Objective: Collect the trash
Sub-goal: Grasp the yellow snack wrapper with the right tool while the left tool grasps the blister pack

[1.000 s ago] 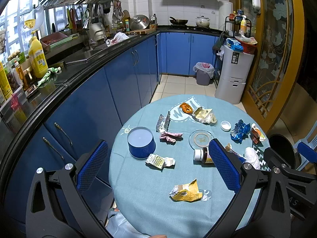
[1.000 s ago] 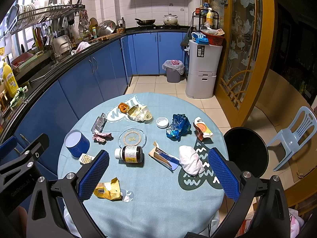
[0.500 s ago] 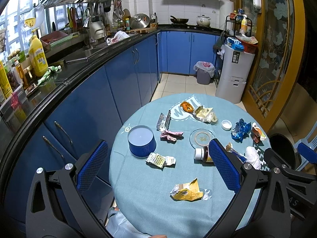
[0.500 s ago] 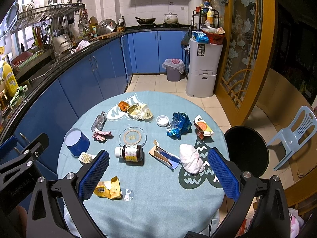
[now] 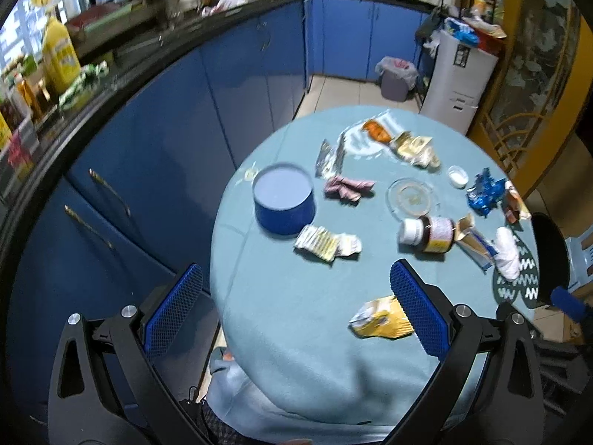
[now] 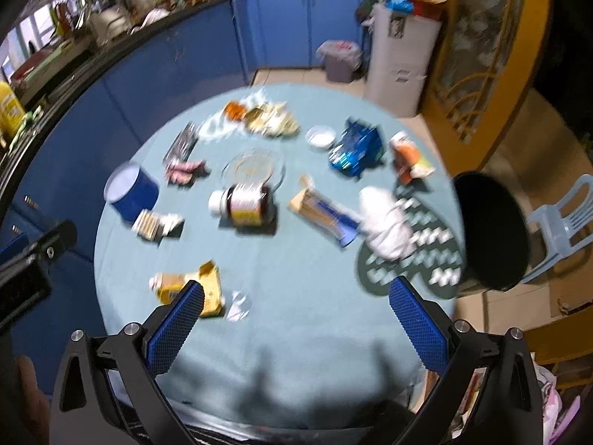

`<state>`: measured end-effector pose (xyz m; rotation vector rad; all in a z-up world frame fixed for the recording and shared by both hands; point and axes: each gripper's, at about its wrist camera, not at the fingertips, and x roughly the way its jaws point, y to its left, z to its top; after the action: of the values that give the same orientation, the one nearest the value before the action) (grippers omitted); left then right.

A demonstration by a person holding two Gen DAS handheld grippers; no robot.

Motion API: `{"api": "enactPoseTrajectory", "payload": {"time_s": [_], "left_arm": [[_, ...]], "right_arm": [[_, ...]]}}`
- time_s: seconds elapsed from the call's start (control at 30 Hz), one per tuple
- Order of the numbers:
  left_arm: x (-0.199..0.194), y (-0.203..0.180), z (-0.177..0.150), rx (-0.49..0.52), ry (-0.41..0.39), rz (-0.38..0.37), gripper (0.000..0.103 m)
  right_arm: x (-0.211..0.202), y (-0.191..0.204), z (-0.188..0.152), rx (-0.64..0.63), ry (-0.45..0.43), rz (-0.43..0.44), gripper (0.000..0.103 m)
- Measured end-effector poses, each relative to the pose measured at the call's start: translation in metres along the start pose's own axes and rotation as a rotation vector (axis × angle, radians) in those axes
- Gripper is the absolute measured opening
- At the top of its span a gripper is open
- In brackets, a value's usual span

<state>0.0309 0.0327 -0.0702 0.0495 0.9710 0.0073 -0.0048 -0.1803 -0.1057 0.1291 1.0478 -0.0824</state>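
Trash lies scattered over a round table with a light blue cloth [image 5: 296,296] [image 6: 296,296]. A crumpled yellow wrapper [image 5: 381,322] [image 6: 192,287] lies nearest. Farther off are a brown pill bottle [image 5: 428,233] [image 6: 242,205] on its side, a foil blister pack [image 5: 326,243] [image 6: 155,224], a white crumpled tissue [image 5: 507,252] [image 6: 385,224], a blue wrapper [image 5: 485,193] [image 6: 355,148] and a blue round tin [image 5: 283,198] [image 6: 129,189]. My left gripper [image 5: 296,296] hangs open above the table's near side. My right gripper [image 6: 296,302] is open too, with nothing between its fingers.
A black round bin [image 6: 489,230] stands at the table's right edge, beside a pale blue plastic chair [image 6: 559,218]. Blue kitchen cabinets [image 5: 166,111] curve along the left under a cluttered counter. A lined grey bin [image 5: 396,78] and a white drawer unit [image 5: 459,81] stand on the floor beyond.
Both grippers have dropped and tilted down toward the table, so the trash looks larger and nearer. The right wrist view is motion-blurred. Nothing has been picked up.
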Motion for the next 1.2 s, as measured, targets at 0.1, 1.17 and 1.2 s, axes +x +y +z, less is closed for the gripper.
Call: {"api": "enactPoseTrajectory", "payload": {"time_s": [0.1,1.17,1.2], "left_arm": [[0.013,0.004,-0.001,0.005,0.034,-0.004,0.100],[0.153,0.005,0.025,0.024,0.390,-0.240,0.081],[0.156,0.004,0.023,0.026,0.404,-0.232,0.074]], "right_arm": [[0.015,0.010,-0.001,-0.023,0.053,0.036,0.097],[0.132,0.094,0.012,-0.206,0.362,0.132,0.082],[0.131,0.093,0.013,-0.207,0.353,0.125,0.071]]}}
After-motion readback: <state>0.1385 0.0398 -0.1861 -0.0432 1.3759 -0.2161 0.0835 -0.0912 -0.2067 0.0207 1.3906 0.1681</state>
